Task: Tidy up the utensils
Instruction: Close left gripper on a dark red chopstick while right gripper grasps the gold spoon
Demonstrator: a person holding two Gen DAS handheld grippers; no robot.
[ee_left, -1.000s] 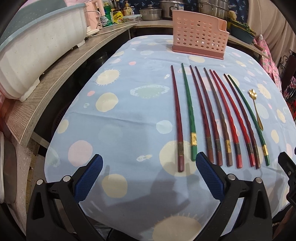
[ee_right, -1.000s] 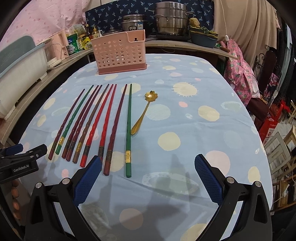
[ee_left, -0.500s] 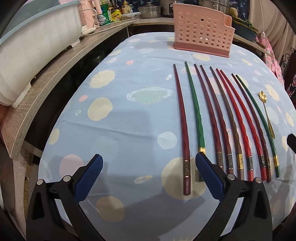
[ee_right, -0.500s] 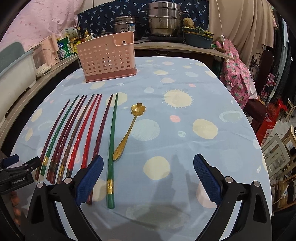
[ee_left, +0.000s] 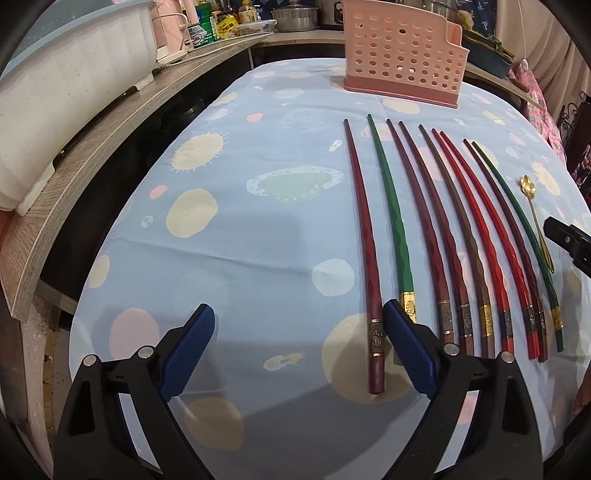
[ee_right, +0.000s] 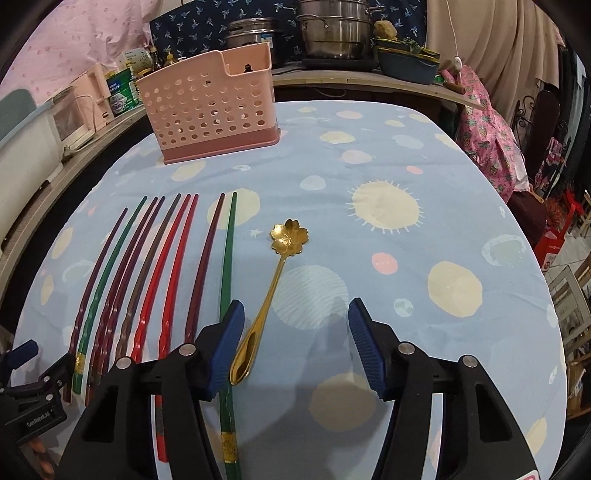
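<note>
Several long chopsticks, dark red, bright red and green, lie side by side on the blue dotted tablecloth. The leftmost dark red chopstick has its thick end between my left gripper's open jaws, close to the right finger. A gold flower-shaped spoon lies right of the chopsticks; its handle end sits between my right gripper's open jaws, beside the left finger. The green chopstick passes under that left finger. A pink perforated utensil basket stands at the table's far end; it also shows in the left wrist view.
A wooden counter runs along the table's left side with a white tub and bottles. Steel pots stand behind the basket. A pink cloth hangs at the right. The right gripper's body shows at the left view's right edge.
Both grippers have moved forward and down toward the table. The left one now straddles the leftmost chopstick's thick end; the right one has narrowed and straddles the spoon's handle.
</note>
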